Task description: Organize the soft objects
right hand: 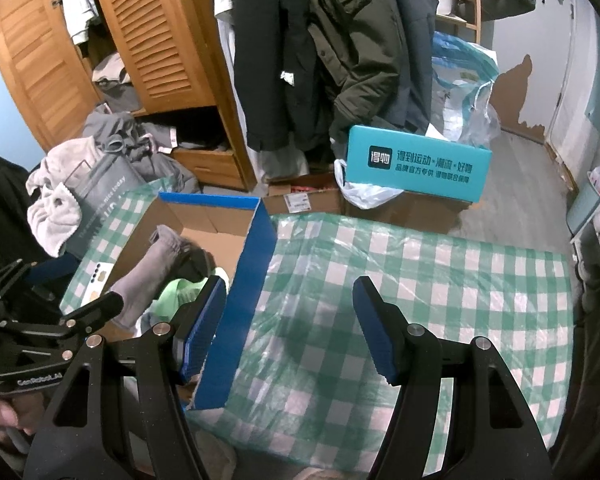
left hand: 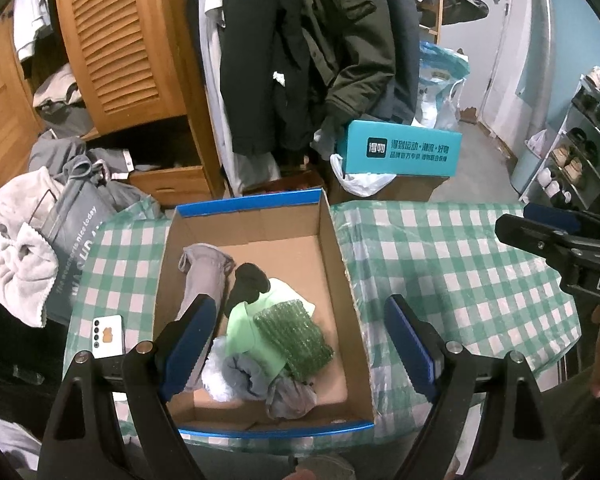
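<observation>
A cardboard box [left hand: 342, 248] with blue rims sits toward the left edge of the bench [left hand: 452, 264], covered in green-checked cloth. Inside lie the soft objects: a grey cloth [left hand: 204, 276], a black piece [left hand: 250, 282], a light green garment [left hand: 256, 332] and green bubble wrap [left hand: 294, 338]. The left gripper [left hand: 300, 344] hovers above them, fingers released and empty. The right gripper [right hand: 290, 330] hangs spread over bare cloth, its left finger by the box's right wall, holding nothing.

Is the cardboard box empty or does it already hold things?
Not empty. The box has no lid on and holds a grey cloth, a green garment, bubble wrap and other soft items.
</observation>
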